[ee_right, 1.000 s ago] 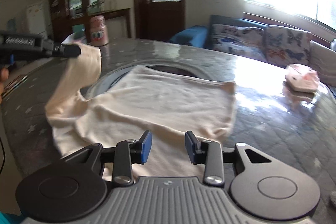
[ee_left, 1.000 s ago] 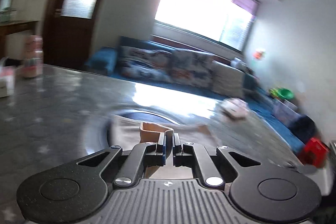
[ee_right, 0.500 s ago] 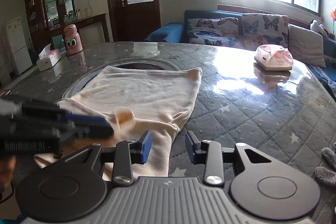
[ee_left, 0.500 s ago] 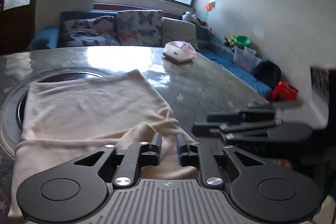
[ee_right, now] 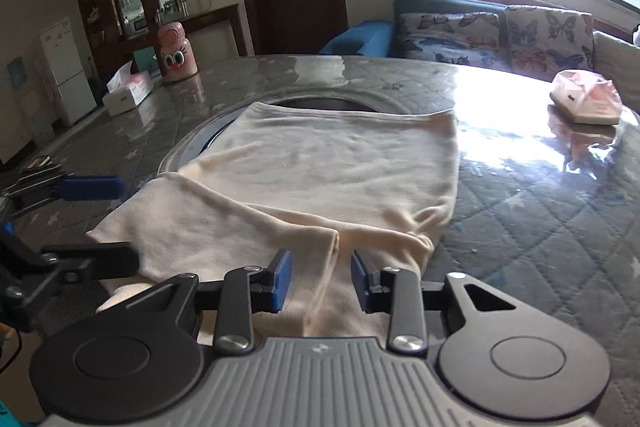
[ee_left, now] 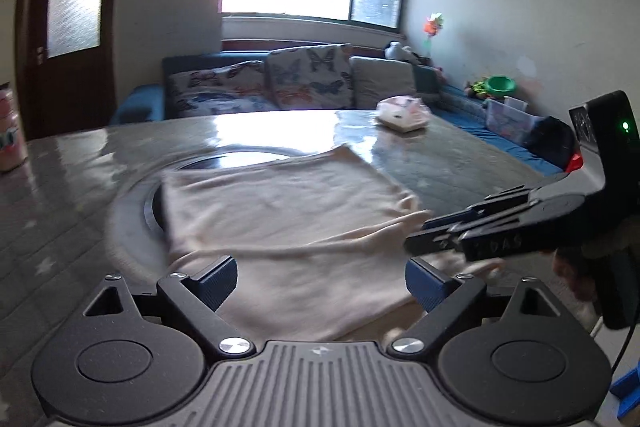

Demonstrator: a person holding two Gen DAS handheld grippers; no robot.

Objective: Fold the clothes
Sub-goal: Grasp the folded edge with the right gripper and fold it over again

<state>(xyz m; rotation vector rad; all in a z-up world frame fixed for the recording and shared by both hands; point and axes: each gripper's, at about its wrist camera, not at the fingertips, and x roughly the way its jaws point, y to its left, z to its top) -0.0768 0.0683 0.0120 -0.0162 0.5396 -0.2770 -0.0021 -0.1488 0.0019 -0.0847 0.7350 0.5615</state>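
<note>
A cream garment (ee_right: 328, 163) lies flat on the quilted grey table (ee_right: 540, 211), with one side folded over its near part. In the left wrist view the garment (ee_left: 280, 211) spreads out below my left gripper (ee_left: 320, 279). Its jaws are opening wide and hold nothing. In the right wrist view that gripper (ee_right: 92, 223) hovers at the garment's left edge. My right gripper (ee_right: 320, 279) hangs low over the near fold. Its jaws are closing, the cloth's edge lies between them, and the pads do not press on it. From the left wrist view the right gripper (ee_left: 428, 235) reaches in from the right.
A pink tissue pack (ee_right: 584, 99) lies at the far right of the table. A pink bottle (ee_right: 176, 53) and a white tissue box (ee_right: 128, 91) stand at the far left. A dark round recess (ee_right: 320, 103) shows behind the garment. A sofa (ee_left: 260, 91) runs beyond the table.
My left gripper let go of the lifted cloth and spread wide; that part now lies folded over the garment. The right gripper sank toward the near fold and narrowed slightly.
</note>
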